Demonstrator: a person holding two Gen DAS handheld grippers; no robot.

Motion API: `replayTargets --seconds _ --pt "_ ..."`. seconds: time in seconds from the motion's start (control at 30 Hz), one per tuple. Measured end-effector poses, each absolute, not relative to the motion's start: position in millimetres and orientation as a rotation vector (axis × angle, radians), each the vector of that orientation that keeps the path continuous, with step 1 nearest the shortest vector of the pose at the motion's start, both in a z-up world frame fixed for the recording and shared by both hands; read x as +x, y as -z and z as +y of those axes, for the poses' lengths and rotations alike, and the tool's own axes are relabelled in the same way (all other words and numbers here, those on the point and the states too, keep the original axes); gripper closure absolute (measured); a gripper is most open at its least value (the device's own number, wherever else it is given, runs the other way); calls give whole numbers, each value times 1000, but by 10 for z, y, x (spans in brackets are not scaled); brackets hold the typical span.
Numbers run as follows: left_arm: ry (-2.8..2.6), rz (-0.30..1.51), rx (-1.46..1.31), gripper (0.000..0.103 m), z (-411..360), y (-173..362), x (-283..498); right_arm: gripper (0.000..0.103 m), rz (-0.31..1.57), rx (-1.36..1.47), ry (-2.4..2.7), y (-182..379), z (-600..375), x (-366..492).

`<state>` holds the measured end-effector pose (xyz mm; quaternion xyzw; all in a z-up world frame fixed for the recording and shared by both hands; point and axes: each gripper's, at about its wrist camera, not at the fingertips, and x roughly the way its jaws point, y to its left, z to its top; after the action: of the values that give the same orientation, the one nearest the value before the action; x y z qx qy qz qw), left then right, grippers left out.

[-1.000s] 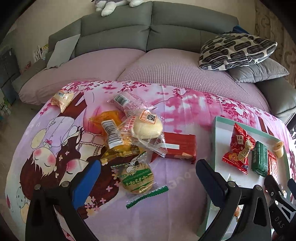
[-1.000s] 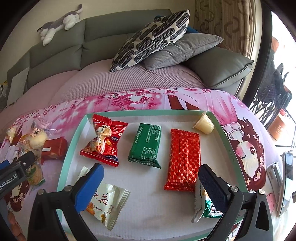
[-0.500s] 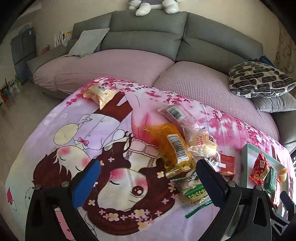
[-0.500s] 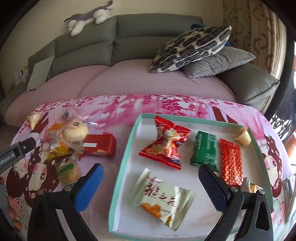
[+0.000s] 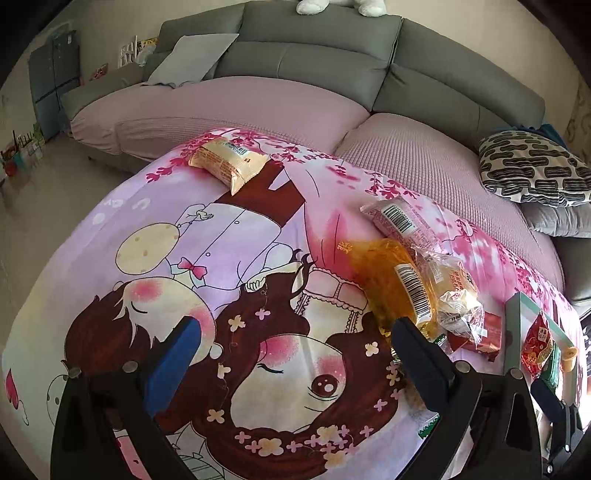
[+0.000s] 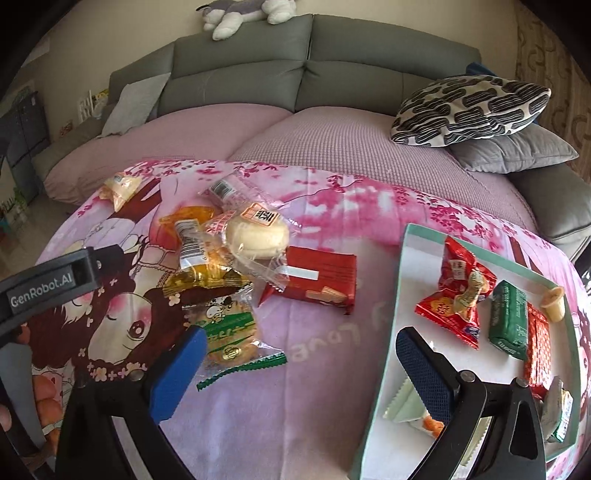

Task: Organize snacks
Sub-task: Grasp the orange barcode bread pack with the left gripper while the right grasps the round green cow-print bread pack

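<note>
A heap of wrapped snacks lies on the pink cartoon cloth: a pale bun (image 6: 257, 235), an orange packet (image 6: 201, 258), a green-and-white cracker pack (image 6: 229, 326) and a red wafer pack (image 6: 319, 278). A lone yellow packet (image 5: 229, 162) lies far off near the cloth's edge. The green-rimmed tray (image 6: 400, 291) holds a red bag (image 6: 458, 295), a green bar (image 6: 509, 319), a red pack and a small cup (image 6: 553, 298). My right gripper (image 6: 299, 345) is open over bare cloth between heap and tray. My left gripper (image 5: 293, 332) is open above the cloth, left of the heap (image 5: 413, 284).
A grey sofa (image 6: 306, 70) with a mauve seat cover runs behind the table. A patterned cushion (image 6: 469, 107) rests on a grey one at the right. A plush toy (image 6: 243, 14) lies on the sofa back. Floor and shelves show far left.
Both grippers have swung left. The right view moved from over the tray to the gap beside the snack heap. The left view now faces the cloth's left half and the far yellow packet.
</note>
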<state>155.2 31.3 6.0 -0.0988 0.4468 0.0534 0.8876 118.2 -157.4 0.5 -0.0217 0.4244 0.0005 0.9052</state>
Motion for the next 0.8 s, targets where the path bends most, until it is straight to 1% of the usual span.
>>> replayTargets --seconds 0.23,0.4,0.63,0.7,0.77,0.8 --pt "-116 1011 -189 1 356 124 1627 0 924 -81 -46 213 -1377 1282" --pt "-136 1085 -170 1 393 307 1675 3 958 -109 -59 364 -1296 1348" --pt "-140 1137 -147 1 363 452 1709 7 959 -110 -67 474 -1239 1399" --pt "-141 1133 -144 1 359 442 1708 9 953 -107 -70 473 -1233 1415" --pt "-138 1121 -159 1 366 410 1715 17 947 -96 -75 462 -1240 1421" --pt "-140 1114 -168 1 376 390 1716 19 945 -88 -77 454 -1249 1421"
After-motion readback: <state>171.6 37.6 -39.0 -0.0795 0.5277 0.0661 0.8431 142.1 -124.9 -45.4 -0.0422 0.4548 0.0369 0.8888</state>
